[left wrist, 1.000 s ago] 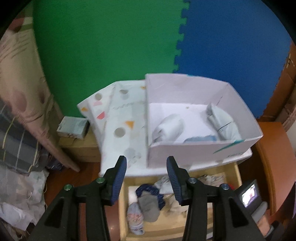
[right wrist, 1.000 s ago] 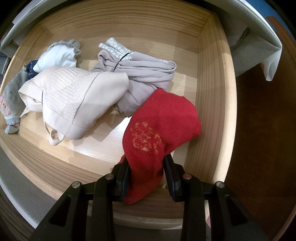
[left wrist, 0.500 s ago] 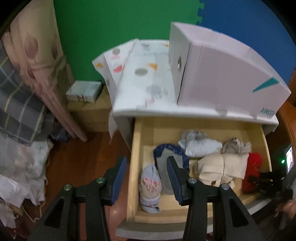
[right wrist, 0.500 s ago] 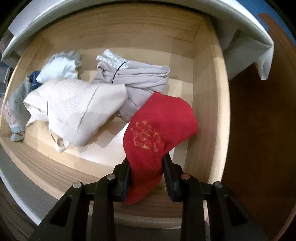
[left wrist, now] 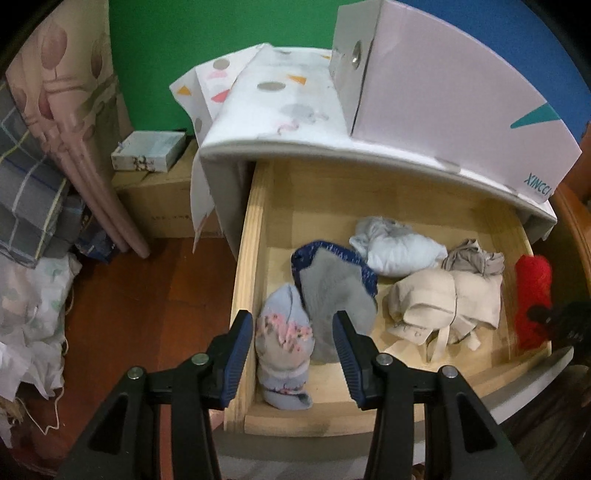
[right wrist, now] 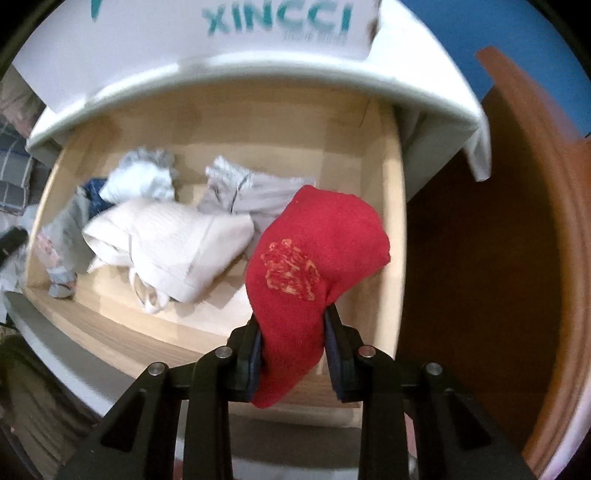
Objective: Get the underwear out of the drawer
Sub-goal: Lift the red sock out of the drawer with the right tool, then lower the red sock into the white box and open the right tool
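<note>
Red underwear, one piece, with an orange stitched emblem on its face: clamped at its lower end between the two fingers of the right gripper, its free upper part bulging over the right end of the drawer; in the left wrist view the same piece shows as a red upright strip by the drawer's right wall. Drawer, pale wood, pulled open beneath a white cabinet top. Contents, left to right in the left wrist view: a light blue floral sock against the left wall; a grey garment with navy trim just beside it and partly over it; a white rolled bundle toward the back; a taupe crumpled piece touching a cream folded garment with loose straps at its front. On the cabinet top: a white box lettered XINCCI with a teal triangle; what it holds is hidden. Left gripper: fingers apart with nothing between them, poised above the drawer's front left corner, the floral sock showing in the gap below. Right gripper: held at the drawer's front right, pointing inward, seen from the left as a dark blurred shape. Surroundings: wooden floor, small patterned box on a carton, green wall mat.
</note>
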The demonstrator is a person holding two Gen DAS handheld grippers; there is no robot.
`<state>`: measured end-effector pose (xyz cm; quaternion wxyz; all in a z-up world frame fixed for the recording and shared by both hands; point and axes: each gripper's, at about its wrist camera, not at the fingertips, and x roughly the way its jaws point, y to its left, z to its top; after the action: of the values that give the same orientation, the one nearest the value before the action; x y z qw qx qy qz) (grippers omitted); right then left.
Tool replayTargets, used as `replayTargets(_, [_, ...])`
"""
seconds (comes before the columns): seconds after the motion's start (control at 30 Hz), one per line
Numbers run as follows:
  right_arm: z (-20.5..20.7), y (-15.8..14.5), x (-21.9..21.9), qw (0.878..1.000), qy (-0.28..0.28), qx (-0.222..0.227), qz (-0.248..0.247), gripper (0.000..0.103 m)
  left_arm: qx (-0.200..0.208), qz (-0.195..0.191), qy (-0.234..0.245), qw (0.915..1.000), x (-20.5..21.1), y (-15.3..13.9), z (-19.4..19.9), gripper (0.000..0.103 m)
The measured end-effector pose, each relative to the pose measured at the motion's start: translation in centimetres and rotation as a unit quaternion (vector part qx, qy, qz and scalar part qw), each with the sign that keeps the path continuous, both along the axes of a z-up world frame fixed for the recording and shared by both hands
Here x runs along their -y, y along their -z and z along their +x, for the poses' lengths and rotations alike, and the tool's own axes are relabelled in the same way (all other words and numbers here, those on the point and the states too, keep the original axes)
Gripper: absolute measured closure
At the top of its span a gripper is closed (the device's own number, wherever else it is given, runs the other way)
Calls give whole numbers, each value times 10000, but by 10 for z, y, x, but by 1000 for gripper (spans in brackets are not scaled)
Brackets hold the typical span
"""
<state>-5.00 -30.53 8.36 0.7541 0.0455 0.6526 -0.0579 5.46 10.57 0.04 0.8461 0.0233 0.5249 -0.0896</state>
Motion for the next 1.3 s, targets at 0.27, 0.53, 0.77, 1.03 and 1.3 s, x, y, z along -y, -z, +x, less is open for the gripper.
replayTargets(0.27, [2, -50, 9, 9995, -83, 317, -7, 76, -107, -733, -387, 9965, -22, 4, 0, 57])
replayTargets(0.53, [14, -94, -7, 9980, -188, 604, -7, 76, -172, -716, -413, 9964, -22, 6, 1, 57])
replayTargets(0.77, [36, -136, -7, 9954, -169, 939, -2, 76, -102, -547, -341, 9979, -16, 6, -1, 57])
replayTargets(1.03, [78, -198, 2, 9888, -79, 1491, -30, 77, -54, -513, -347, 9981, -16, 5, -1, 57])
replayTargets(1.3, [137, -215, -5, 9863, -25, 1634, -216, 77, -35, -516, -390, 9979, -16, 5, -2, 57])
